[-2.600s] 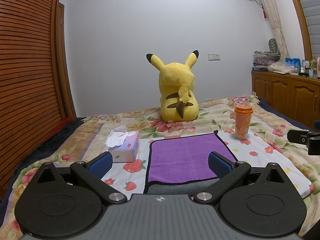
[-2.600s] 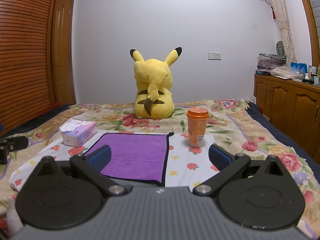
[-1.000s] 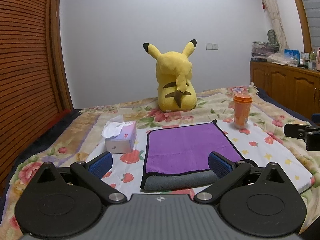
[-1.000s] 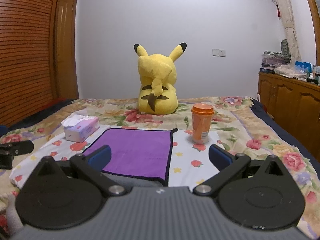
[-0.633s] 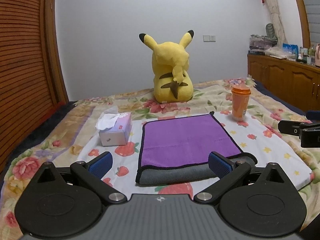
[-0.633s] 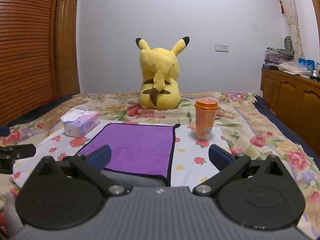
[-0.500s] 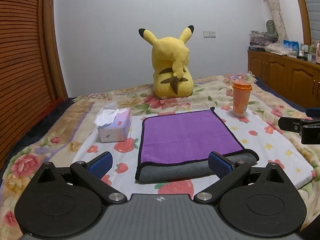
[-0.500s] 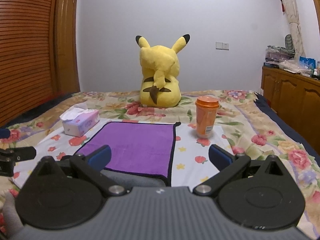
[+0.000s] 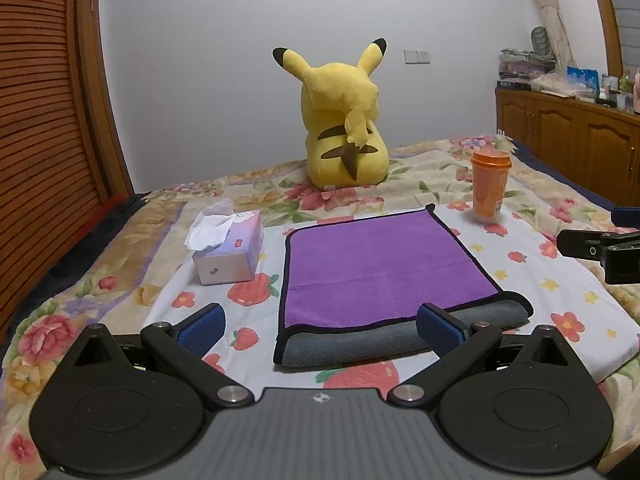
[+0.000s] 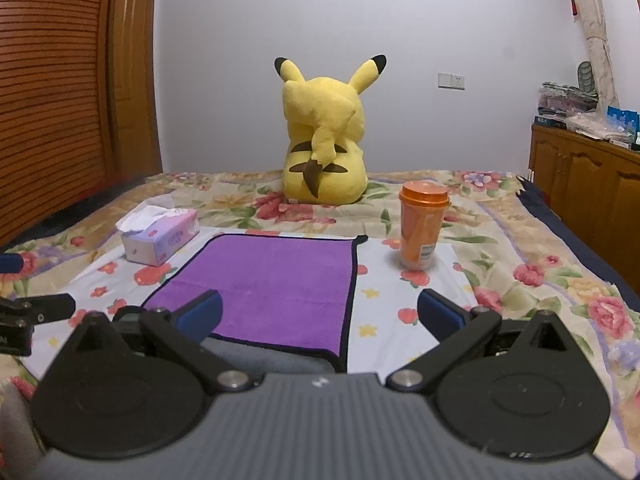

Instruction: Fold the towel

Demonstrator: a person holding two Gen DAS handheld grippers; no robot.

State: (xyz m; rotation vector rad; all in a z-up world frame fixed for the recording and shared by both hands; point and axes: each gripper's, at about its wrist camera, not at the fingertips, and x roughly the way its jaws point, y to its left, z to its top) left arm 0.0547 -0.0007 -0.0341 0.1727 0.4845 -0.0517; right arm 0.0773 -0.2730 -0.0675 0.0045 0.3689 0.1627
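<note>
A purple towel with black trim lies flat on the bed, folded once, its grey underside showing along the near edge. It also shows in the right wrist view. My left gripper is open and empty, hovering just short of the towel's near edge. My right gripper is open and empty, over the towel's near right corner. The right gripper's finger shows at the right edge of the left wrist view. The left gripper's finger shows at the left of the right wrist view.
A tissue box stands left of the towel. An orange lidded cup stands at its far right. A yellow plush toy sits behind. The floral bedspread covers the bed. Wooden cabinets line the right wall.
Both grippers have drawn back and risen slightly from the towel, which now shows more fully with its grey near edge. The towel itself has not moved.
</note>
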